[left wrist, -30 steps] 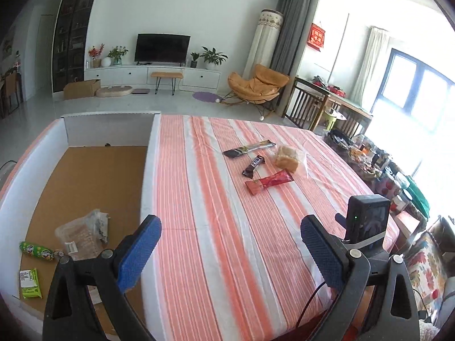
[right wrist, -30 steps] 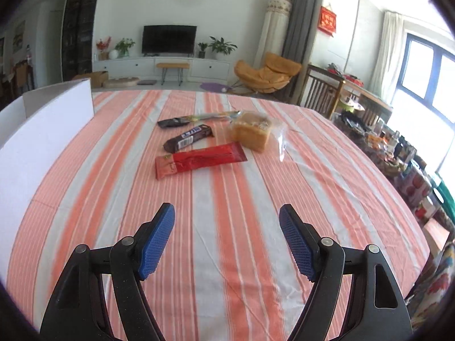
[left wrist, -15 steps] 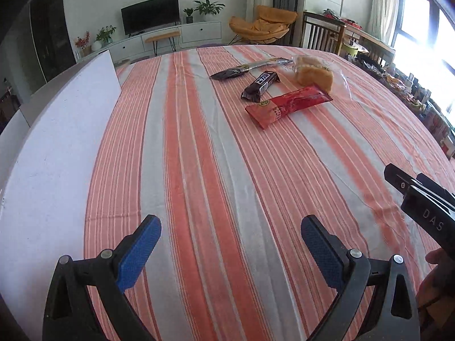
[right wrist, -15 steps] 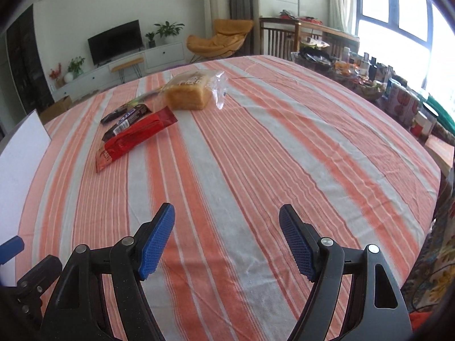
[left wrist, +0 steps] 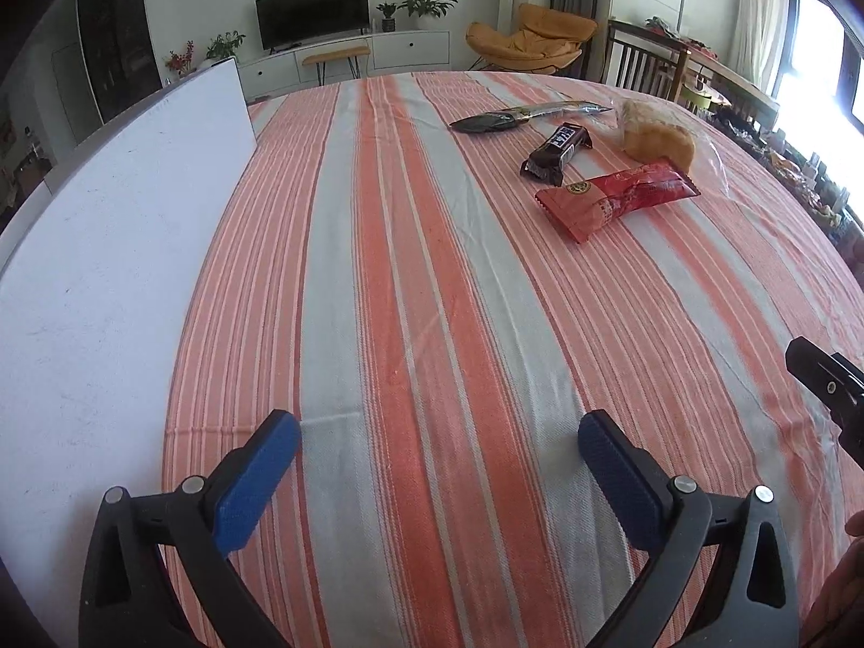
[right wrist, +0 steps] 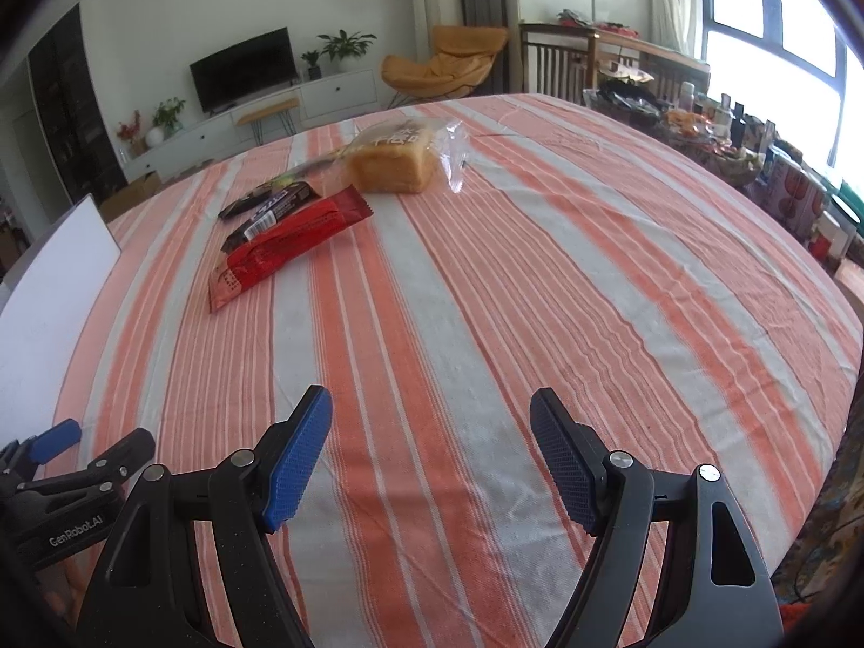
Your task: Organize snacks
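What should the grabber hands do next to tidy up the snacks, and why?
Probably reach the left gripper, its jaws opening with nothing between them, forward to the red packet. It is the nearest of the four snacks on the striped cloth, and the white box wall is on that side.

The white box [left wrist: 108, 248] shows only its outer wall in both views, so its inside is hidden. The print on the red packet [left wrist: 615, 197] and the dark bar [left wrist: 559, 151] is too small to read. The long dark wrapper [right wrist: 259, 197] lies partly behind the bar. The goods on the side table [right wrist: 729, 129] blur together.
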Tool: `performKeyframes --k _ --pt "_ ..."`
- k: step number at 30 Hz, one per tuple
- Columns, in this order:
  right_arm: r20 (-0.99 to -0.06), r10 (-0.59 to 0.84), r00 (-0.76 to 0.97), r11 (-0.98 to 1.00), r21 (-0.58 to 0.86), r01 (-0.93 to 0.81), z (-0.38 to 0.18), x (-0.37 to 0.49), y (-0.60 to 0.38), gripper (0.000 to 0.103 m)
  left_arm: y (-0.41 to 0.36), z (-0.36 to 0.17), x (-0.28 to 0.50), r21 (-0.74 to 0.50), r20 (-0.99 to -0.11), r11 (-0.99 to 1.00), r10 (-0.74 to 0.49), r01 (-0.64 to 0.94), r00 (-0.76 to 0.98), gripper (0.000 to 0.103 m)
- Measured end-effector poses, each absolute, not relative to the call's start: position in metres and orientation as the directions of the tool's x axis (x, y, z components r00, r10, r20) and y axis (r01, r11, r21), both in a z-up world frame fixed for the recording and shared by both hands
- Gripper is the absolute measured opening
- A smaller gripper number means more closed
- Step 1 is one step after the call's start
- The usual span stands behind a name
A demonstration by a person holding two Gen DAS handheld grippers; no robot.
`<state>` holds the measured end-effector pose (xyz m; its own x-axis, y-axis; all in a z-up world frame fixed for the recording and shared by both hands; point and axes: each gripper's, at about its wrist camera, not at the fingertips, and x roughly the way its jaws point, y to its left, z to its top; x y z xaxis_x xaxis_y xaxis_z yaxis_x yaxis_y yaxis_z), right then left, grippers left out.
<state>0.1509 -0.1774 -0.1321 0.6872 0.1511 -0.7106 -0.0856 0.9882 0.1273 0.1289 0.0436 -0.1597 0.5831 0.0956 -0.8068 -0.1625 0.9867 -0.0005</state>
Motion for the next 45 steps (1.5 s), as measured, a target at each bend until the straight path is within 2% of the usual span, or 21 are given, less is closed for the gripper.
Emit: performKeyframes --k 6,10,12,14,15,20,24,26,28,32,42,44,45 --pt "-0.759 0.374 0.532 0.916 0.391 -0.086 -0.140 0.200 -0.172 0.078 0.044 -0.160 0.129 -0.004 -0.807 0.987 0.092 -0.161 0.583 0.103" --pt "-0.769 0.425 0.477 0.887 0.459 -0.049 -0.135 0.254 -0.153 0.078 0.044 -0.160 0.129 -0.003 -0.807 0.987 0.092 -0.161 0.583 0.103" --pt "-0.785 0.415 0.459 0.892 0.450 -0.037 -0.134 0.278 -0.140 0.075 0.044 -0.160 0.129 -0.003 -0.807 0.987 0.092 -0.161 0.583 0.103" --pt "-0.804 0.401 0.439 0.900 0.436 -0.023 -0.136 0.298 -0.126 0.063 0.044 -0.159 0.129 -0.003 -0.807 0.987 0.093 -0.161 0.583 0.103" --pt "-0.811 0.402 0.425 0.899 0.438 -0.013 -0.139 0.305 -0.121 0.053 0.044 -0.160 0.129 -0.003 -0.807 0.987 0.093 -0.161 0.583 0.103" --pt "-0.820 0.352 0.451 0.917 0.398 0.009 -0.138 0.316 -0.098 0.055 0.044 -0.160 0.129 -0.003 -0.807 0.987 0.092 -0.161 0.583 0.103" --pt "-0.835 0.271 0.478 0.960 0.270 -0.074 -0.134 0.314 -0.078 0.057 0.044 -0.160 0.129 -0.003 -0.807 0.987 0.092 -0.161 0.583 0.103" --pt "-0.843 0.240 0.480 0.971 0.207 -0.122 -0.134 0.311 -0.072 0.055 0.044 -0.160 0.129 -0.003 -0.807 0.987 0.092 -0.160 0.583 0.103" --pt "-0.850 0.215 0.481 0.973 0.144 -0.181 -0.136 0.305 -0.068 0.041 0.044 -0.160 0.129 -0.003 -0.807 0.987 0.092 -0.160 0.583 0.103" --pt "-0.857 0.265 0.443 0.956 0.173 -0.237 -0.136 0.293 -0.080 0.029 0.044 -0.160 0.129 -0.003 -0.807 0.987 0.092 -0.160 0.583 0.103" --pt "-0.863 0.264 0.431 0.939 0.127 -0.319 -0.137 0.230 -0.163 0.030 0.044 -0.160 0.128 -0.002 -0.807 0.987 0.093 -0.160 0.583 0.103" --pt "-0.857 0.230 0.461 0.950 0.094 -0.299 -0.137 0.215 -0.181 0.033 0.044 -0.160 0.128 -0.002 -0.807 0.987 0.093 -0.160 0.583 0.103" --pt "-0.854 0.210 0.477 0.956 0.077 -0.282 -0.138 0.209 -0.186 0.042 0.044 -0.160 0.128 -0.002 -0.807 0.987 0.093 -0.160 0.583 0.103"
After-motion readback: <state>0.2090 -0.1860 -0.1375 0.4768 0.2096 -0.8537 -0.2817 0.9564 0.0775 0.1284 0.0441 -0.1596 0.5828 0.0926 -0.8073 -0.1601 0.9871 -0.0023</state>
